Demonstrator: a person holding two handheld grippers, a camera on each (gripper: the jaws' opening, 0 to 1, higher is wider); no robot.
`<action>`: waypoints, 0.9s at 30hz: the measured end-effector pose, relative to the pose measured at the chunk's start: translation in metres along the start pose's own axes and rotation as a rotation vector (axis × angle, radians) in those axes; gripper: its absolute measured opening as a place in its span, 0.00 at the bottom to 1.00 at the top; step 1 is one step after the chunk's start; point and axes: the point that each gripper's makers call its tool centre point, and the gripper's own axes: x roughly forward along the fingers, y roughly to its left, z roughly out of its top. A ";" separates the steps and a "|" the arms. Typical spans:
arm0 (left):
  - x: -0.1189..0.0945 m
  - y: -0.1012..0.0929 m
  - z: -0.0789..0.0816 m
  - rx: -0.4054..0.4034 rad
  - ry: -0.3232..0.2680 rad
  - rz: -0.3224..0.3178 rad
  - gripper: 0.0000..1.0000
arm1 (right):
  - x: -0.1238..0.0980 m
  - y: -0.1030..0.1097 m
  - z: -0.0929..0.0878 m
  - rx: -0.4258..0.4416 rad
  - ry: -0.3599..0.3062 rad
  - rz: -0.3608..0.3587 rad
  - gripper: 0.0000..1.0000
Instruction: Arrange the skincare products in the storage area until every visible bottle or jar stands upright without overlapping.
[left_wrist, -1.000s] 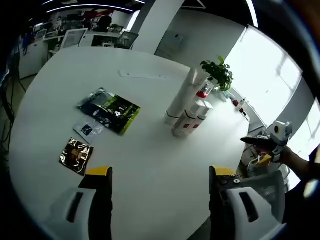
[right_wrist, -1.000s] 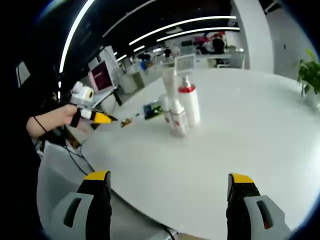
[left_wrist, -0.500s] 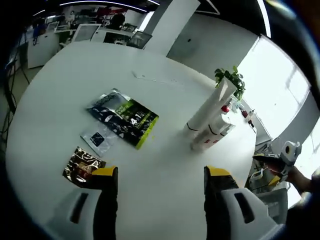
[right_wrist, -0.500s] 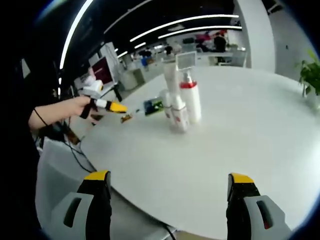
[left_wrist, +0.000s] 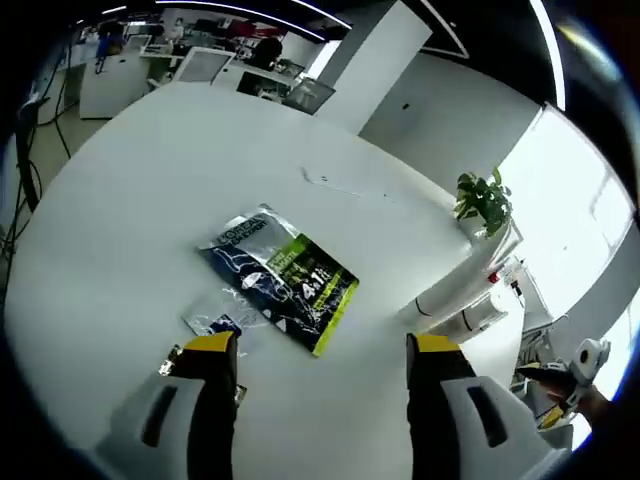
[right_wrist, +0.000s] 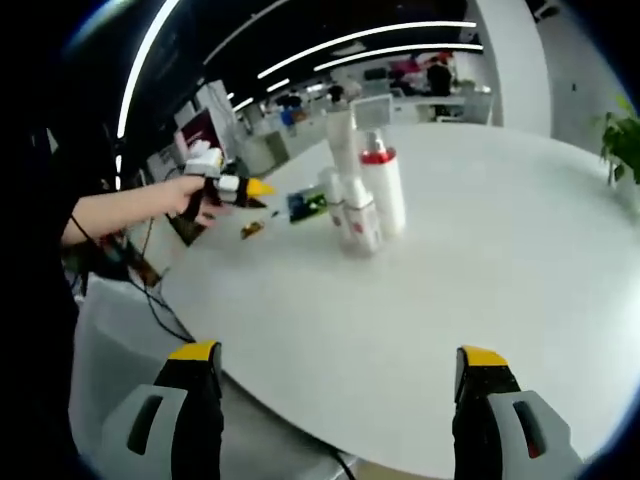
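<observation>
A cluster of white skincare bottles stands upright on the round white table (right_wrist: 520, 260): a tall tube (right_wrist: 342, 140), a pump bottle with a red collar (right_wrist: 383, 190) and small bottles (right_wrist: 358, 222). In the left gripper view the same tall tube (left_wrist: 462, 287) and small bottles (left_wrist: 485, 316) sit at the right. A black and green packet (left_wrist: 285, 280) lies ahead of my left gripper (left_wrist: 322, 350), which is open and holds nothing. My right gripper (right_wrist: 340, 357) is open over the table's near edge, well short of the bottles.
A small clear sachet (left_wrist: 215, 315) and a brown sachet (left_wrist: 170, 355) lie by my left jaw. A potted plant (left_wrist: 480, 200) stands behind the bottles. A hand holds the left gripper (right_wrist: 262, 187) left of the bottles, and the right gripper (left_wrist: 552, 372) appears lower right.
The left gripper has moved forward over the table toward the packets, so the bottles slid to the right of its view. The right gripper has barely moved.
</observation>
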 end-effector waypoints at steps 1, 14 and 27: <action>0.003 0.006 0.004 -0.026 -0.014 0.022 0.62 | 0.000 0.000 0.000 0.000 -0.001 0.002 0.99; 0.042 0.038 0.025 0.005 -0.069 0.178 0.62 | 0.007 -0.009 -0.003 0.023 0.029 0.003 0.99; 0.059 0.048 0.033 0.152 -0.131 0.232 0.46 | 0.015 -0.010 -0.007 0.033 0.042 0.011 0.99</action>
